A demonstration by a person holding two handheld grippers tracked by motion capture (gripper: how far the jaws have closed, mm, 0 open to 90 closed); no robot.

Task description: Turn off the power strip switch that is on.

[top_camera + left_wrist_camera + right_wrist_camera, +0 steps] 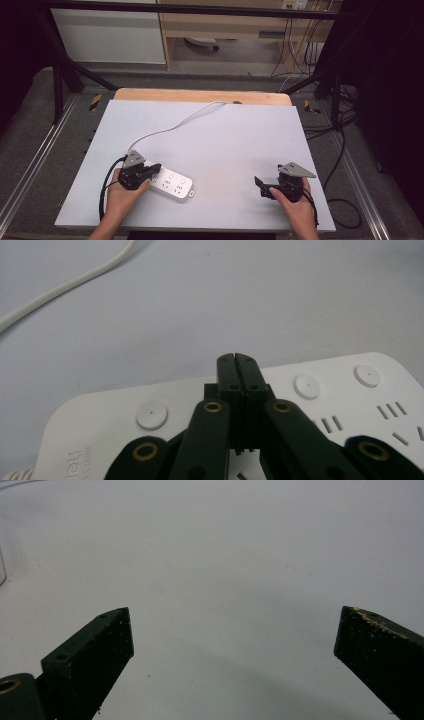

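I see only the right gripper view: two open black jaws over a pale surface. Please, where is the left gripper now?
Observer: The left gripper is over the white power strip, at the strip's cable end.
Operator: Are its jaws open like mine?
Observer: No. In the left gripper view they are shut together, with nothing between them, above the strip's top face between two round buttons.
Operator: Where does the strip's cable go?
Observer: The white cable curves away across the table to its far edge.
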